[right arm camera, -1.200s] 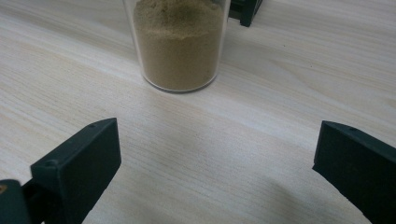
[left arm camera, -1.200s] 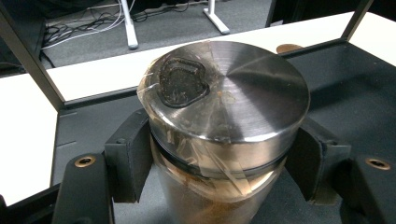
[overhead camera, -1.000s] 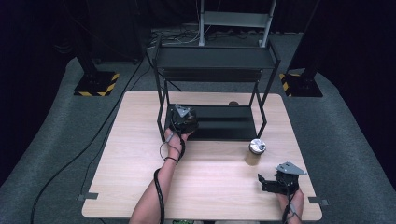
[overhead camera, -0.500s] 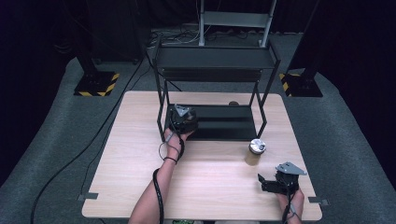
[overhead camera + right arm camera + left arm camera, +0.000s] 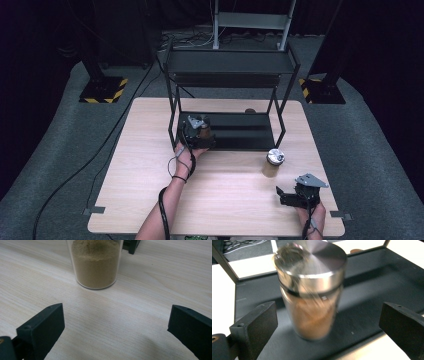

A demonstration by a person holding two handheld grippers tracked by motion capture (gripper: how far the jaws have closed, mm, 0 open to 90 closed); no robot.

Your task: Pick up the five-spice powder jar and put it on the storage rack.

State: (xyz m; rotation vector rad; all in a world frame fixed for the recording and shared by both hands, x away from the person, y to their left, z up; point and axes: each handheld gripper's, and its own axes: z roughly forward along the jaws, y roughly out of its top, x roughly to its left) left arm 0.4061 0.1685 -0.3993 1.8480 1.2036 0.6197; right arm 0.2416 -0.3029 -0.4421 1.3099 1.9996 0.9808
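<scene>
Fingers of left gripper [image 5: 328,322] have just opened around spice jar [image 5: 310,287], forearm stretched toward the shelf [image 5: 240,132].

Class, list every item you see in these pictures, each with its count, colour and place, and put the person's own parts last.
Spice jar: 2, clear with silver lids, brown powder inside; one on the rack's lower shelf, one on the table right of the rack.
Rack: 1, black metal, two shelves, at the table's far side.
Table: 1, light wood.
Left tool: 1, black, jaws just opened, standing apart either side of the shelf jar.
Right tool: 1, black, open, near the table's right front corner.
</scene>
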